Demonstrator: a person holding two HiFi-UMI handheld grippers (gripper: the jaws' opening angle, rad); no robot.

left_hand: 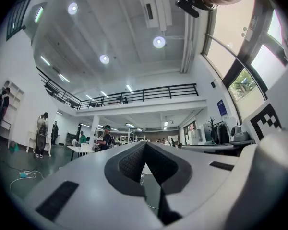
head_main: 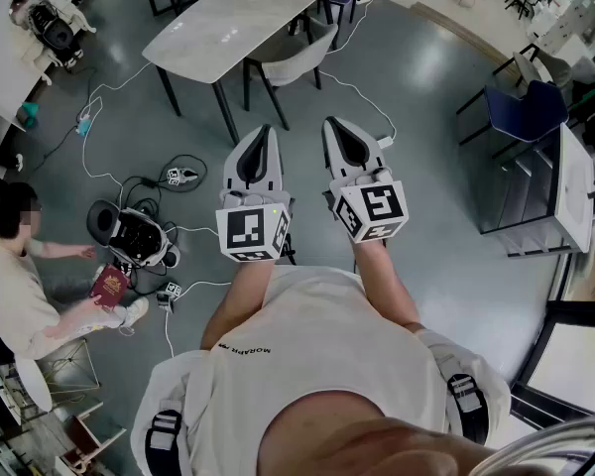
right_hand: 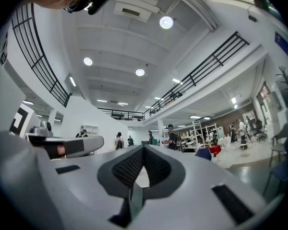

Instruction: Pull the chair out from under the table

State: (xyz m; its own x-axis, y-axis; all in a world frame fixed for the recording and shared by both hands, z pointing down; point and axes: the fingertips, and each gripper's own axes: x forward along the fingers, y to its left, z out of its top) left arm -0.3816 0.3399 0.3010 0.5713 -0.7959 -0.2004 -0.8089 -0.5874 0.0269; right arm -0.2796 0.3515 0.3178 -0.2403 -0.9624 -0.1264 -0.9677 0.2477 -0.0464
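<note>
You are holding left tongs (head_main: 266, 132) and right tongs (head_main: 335, 127) pressed together, empty; the chair (head_main: 299, 59) is sitting tucked under the surface (head_main: 218, 23), well apart; arriving shut, they are risking glancing off its backrest.

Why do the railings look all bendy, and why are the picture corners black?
Head view: the wide lens bows the table, and the floor shines with soft glare. Left gripper view: the balcony railing curves, the corners go black, a ceiling lamp flares, and the window is washed out white. Right gripper view: the same round bending on the upper railing.
</note>
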